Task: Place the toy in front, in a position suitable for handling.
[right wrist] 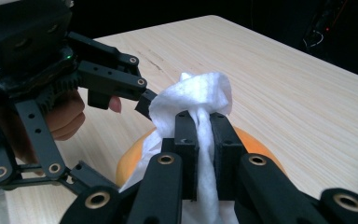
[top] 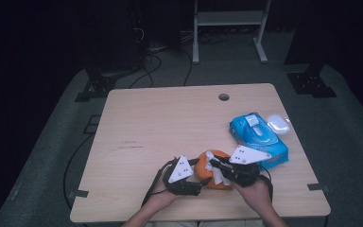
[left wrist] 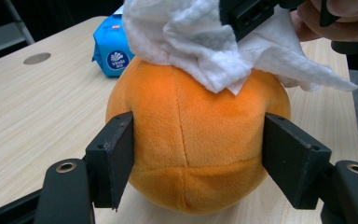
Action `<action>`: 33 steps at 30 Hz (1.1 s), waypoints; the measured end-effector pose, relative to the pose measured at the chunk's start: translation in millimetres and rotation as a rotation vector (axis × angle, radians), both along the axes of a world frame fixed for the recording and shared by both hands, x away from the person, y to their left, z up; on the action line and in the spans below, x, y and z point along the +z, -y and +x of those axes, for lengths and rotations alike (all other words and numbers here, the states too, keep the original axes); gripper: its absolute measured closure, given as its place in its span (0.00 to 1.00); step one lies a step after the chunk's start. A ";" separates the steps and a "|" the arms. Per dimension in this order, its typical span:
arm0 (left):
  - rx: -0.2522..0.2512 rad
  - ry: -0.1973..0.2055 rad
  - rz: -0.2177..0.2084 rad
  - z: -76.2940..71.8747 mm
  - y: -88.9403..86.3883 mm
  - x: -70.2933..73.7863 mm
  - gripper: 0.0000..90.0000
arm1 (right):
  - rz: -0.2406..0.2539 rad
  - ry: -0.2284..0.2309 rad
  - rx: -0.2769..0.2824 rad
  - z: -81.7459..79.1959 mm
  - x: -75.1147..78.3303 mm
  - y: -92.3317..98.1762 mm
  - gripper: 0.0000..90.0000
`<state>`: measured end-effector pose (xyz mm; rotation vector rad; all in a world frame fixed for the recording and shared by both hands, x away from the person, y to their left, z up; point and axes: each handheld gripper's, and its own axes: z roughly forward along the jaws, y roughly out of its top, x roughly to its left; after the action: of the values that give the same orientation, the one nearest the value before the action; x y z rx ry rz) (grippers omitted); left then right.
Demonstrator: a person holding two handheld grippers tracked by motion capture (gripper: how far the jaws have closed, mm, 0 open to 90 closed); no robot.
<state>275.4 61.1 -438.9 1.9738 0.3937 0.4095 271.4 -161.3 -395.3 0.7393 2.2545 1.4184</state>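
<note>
Wiping of an orange plush ball, in progress near the table's front edge.

Left gripper brackets the orange plush ball: in the left gripper view its jaws stand partly open with their pads against the ball's two sides, steadying it. Right gripper is clamped tight on a white wipe, which drapes over the ball's top. Judging by this, the wipe is out and on the ball, so wiping is under way; how much of the surface is done cannot be told, and the underside looks unreached. Further right, a blue wipes pack lies by the table's right edge, a white lid just beyond it. Nothing blocks the work.
</note>
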 end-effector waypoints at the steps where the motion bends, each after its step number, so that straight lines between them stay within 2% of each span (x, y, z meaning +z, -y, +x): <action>1: -0.005 0.005 0.010 -0.5 0.6 -0.6 0.34 | -0.003 0.004 0.009 -1.0 -0.6 -2.2 0.92; 3: -0.009 0.008 0.032 -1.2 0.5 -2.4 0.34 | -0.024 0.007 0.042 -5.6 -2.8 -12.1 0.91; 5: -0.010 -0.004 0.036 -0.3 -1.9 -2.8 0.34 | -0.057 0.024 0.047 -8.0 -3.2 -18.4 0.91; 6: -0.008 -0.007 0.035 0.1 -2.8 -3.0 0.35 | -0.059 0.023 0.047 -6.9 -2.5 -17.1 0.92; 9: -0.008 -0.016 0.041 1.5 -6.1 -4.6 0.35 | -0.043 0.013 -0.002 -0.5 -1.2 -1.2 0.91; 12: -0.013 -0.020 0.037 1.5 -6.0 -5.0 0.35 | -0.005 -0.032 -0.069 9.5 -6.2 23.0 0.91; 14: -0.025 -0.026 0.034 1.9 -4.9 -4.0 0.32 | 0.005 -0.045 -0.071 9.5 -8.0 25.6 0.91; 16: -0.029 -0.054 0.012 4.6 -6.6 -3.0 0.24 | -0.016 -0.027 -0.056 7.1 -8.7 19.9 0.92; 17: -0.032 -0.075 -0.023 6.9 -8.8 -2.4 0.19 | -0.016 -0.025 -0.044 5.9 -9.2 16.6 0.92; 18: -0.032 -0.090 -0.054 8.7 -10.7 -1.1 0.17 | -0.013 -0.029 -0.027 5.1 -9.7 13.3 0.92; 19: -0.031 -0.088 -0.060 9.7 -12.0 0.7 0.17 | -0.009 -0.036 -0.011 3.6 -10.4 9.3 0.91; 20: -0.030 -0.080 -0.058 9.9 -12.0 1.7 0.17 | -0.013 -0.033 0.010 2.4 -11.2 4.8 0.91; 22: -0.030 -0.066 -0.019 8.3 -10.5 0.1 0.24 | -0.038 -0.021 0.035 -0.7 -12.3 -5.2 0.91; 24: -0.029 -0.068 -0.016 8.0 -11.5 -2.2 0.27 | -0.057 -0.013 0.037 -0.5 -11.9 -6.6 0.92; 27: -0.021 -0.071 -0.003 10.7 -13.9 -3.5 0.30 | -0.045 -0.030 0.016 4.2 -12.4 1.9 0.92; 29: -0.015 -0.086 0.000 13.5 -17.5 -5.8 0.31 | -0.050 -0.039 -0.020 8.0 -14.2 10.9 0.92; 31: -0.014 -0.098 -0.004 14.9 -20.8 -6.3 0.31 | -0.035 -0.081 -0.054 15.5 -19.2 24.8 0.91; 33: -0.028 -0.079 -0.012 14.4 -19.8 -4.1 0.29 | -0.012 -0.108 -0.068 19.1 -21.9 31.8 0.91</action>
<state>289.8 80.9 -443.0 1.9856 0.4174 0.3116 290.5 -193.1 -417.2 0.8998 2.2934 1.3628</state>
